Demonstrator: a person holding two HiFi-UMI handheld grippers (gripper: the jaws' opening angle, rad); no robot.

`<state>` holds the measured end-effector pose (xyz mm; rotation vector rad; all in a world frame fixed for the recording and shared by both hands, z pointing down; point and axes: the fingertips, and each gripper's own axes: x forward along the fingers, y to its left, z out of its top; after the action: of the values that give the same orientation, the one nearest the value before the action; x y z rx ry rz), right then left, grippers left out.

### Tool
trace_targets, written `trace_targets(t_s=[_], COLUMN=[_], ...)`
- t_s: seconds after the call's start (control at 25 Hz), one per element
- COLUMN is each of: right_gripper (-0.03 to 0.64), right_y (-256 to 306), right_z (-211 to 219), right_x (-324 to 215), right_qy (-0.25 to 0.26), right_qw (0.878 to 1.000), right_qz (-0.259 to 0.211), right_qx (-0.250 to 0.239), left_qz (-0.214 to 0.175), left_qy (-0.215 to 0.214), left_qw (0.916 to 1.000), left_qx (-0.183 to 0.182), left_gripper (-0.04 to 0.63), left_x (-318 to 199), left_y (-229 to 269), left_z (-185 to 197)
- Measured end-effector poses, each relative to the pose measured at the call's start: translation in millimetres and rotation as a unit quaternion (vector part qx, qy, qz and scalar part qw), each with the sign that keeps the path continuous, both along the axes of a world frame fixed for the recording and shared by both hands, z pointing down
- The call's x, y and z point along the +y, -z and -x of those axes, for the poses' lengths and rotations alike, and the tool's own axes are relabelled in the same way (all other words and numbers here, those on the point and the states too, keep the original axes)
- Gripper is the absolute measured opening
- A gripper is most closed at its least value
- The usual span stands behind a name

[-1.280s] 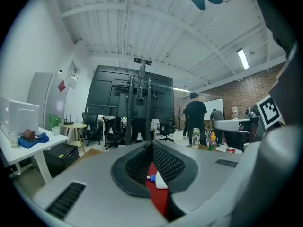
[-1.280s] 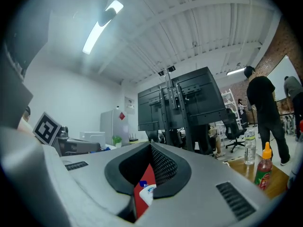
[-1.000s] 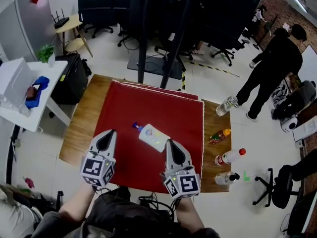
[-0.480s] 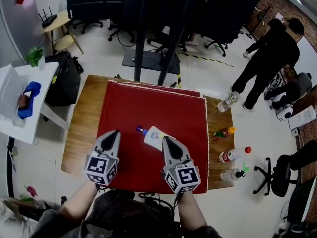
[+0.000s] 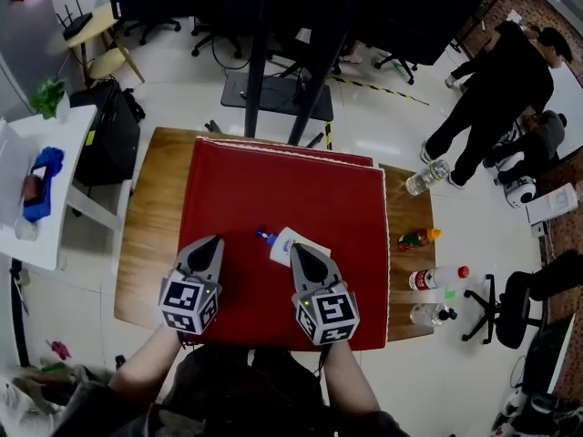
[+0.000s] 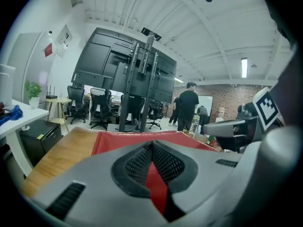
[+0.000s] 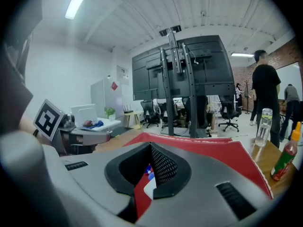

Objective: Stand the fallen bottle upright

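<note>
A white bottle (image 5: 281,241) with a blue cap lies on its side near the middle of the red mat (image 5: 273,180), cap pointing left. My right gripper (image 5: 296,248) is shut, and its tip sits over the bottle's near right end in the head view. Whether it touches the bottle I cannot tell. In the right gripper view, part of the bottle (image 7: 147,187) shows through the gap behind the closed right gripper (image 7: 150,147) tips. My left gripper (image 5: 211,243) hangs over bare mat left of the bottle, jaws shut and empty. The left gripper (image 6: 151,144) view shows only red mat.
The mat covers a wooden table (image 5: 150,208). Along the table's right strip are a clear bottle (image 5: 425,177), an orange-capped sauce bottle (image 5: 417,238), a red-capped bottle (image 5: 435,277) and another clear bottle (image 5: 433,313). A person (image 5: 496,89) stands beyond, and a dark screen stand (image 5: 273,89) behind.
Both grippers have moved forward and lower over the mat. The right gripper's tip, earlier short of the bottle, now overlaps its near end. The bottle still lies on its side.
</note>
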<state>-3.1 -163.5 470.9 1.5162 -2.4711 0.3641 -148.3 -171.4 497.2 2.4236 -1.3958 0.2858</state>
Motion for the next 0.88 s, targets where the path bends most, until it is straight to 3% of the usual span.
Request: trace_targets(t_s=[0.48,0.88], right_gripper=[0.005,0.037], right_y=[-62,-88], right_z=[22,27], right_x=[-26,-45], right_qy=[0.068,0.109], right_qw=[0.992,0.983], right_qz=[0.098,0.127], right_qx=[0.035,0.076], left_qz=[0.039,0.058], left_qy=[0.013,0.01], left_qw=[0.999,0.9979], left_qx=[-0.016,-0.027], left_gripper=[0.035,0.035], left_x=[-27,-50], left_y=[-39,-59], left_z=[-2,-7])
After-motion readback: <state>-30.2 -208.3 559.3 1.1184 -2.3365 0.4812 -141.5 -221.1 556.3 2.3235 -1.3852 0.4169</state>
